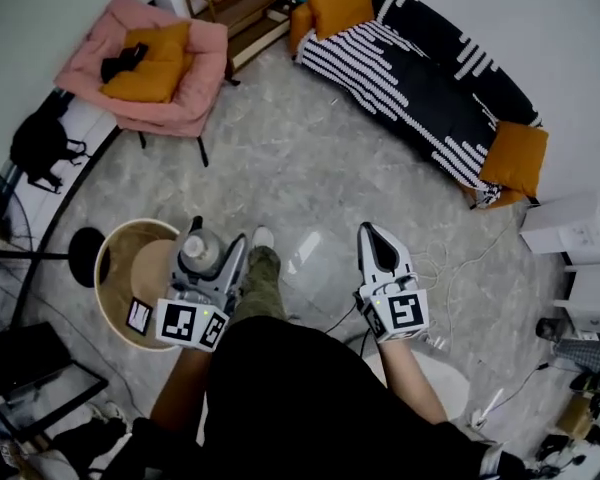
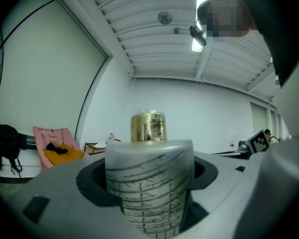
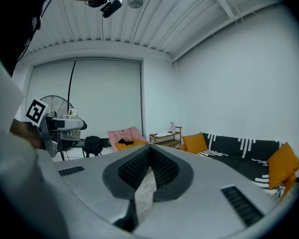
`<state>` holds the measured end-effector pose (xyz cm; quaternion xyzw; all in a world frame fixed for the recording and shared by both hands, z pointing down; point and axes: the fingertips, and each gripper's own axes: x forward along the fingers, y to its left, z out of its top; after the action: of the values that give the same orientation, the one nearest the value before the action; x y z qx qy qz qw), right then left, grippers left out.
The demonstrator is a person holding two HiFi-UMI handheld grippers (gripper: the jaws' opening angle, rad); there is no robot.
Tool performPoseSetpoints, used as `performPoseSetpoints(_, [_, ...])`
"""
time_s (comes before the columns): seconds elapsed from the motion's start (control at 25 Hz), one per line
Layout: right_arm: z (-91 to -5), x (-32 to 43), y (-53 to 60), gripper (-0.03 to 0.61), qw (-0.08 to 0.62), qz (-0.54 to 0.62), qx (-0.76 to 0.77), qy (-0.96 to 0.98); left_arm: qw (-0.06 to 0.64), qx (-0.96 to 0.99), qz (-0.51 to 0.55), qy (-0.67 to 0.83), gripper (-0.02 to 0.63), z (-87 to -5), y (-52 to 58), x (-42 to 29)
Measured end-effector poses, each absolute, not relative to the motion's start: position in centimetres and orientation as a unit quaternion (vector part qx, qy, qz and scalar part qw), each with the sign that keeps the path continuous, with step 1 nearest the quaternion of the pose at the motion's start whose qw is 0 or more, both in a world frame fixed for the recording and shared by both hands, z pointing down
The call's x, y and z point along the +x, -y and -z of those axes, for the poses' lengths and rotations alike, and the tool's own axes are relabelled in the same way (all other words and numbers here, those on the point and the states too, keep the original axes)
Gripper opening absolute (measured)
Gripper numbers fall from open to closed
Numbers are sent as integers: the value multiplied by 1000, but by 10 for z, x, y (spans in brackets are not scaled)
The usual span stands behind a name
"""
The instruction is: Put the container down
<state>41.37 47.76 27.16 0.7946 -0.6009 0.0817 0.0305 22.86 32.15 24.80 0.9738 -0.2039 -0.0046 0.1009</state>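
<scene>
One container (image 2: 149, 183) (in left claw (image 1: 216, 246)) — round table (image 1: 104, 268) just beside.

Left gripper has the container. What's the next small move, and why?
Probably ease the left gripper leftward over the round table: its jaws clamp the gold-capped container, which the head view shows only over the table's right rim, not yet set down.

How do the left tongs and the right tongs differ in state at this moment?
The left tongs stand wide, clamped on the translucent container with its gold cap; the right tongs are shut and empty. The left tongs show beside the round wooden table; the right tongs show over bare floor. Both point forward, roughly level.
</scene>
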Motion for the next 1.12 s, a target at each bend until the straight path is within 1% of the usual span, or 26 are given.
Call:
performPoseSetpoints(0.08, [-276, 436, -447, 21, 38, -89, 797, 596, 117, 972, -3, 206, 350, -255, -289, 250])
performPoseSetpoints(0.2, [-274, 474, -398, 21, 21, -102, 813, 573, 139, 968, 3, 208, 350, -253, -229, 279])
performPoseSetpoints(0.44, [-256, 517, -287, 21, 29, -104, 813, 572, 128, 966, 5, 225, 350, -240, -106, 305])
performPoseSetpoints(0.52, [-244, 518, -251, 21, 29, -92, 806, 584, 128, 964, 13, 232, 350, -235, -71, 305])
performPoseSetpoints(0.64, [-233, 523, -209, 21, 50, -85, 801, 590, 123, 962, 24, 243, 350, -229, -29, 304])
performPoseSetpoints(0.76, [-214, 525, -159, 21, 36, -74, 798, 598, 116, 960, 37, 251, 350, -222, 11, 302])
performPoseSetpoints(0.92, [-208, 519, -98, 21, 51, -56, 781, 620, 107, 952, 53, 281, 350, -213, 59, 280])
performPoseSetpoints(1.12, [-209, 489, -39, 21, 41, -44, 731, 680, 102, 934, 63, 337, 350, -207, 73, 239])
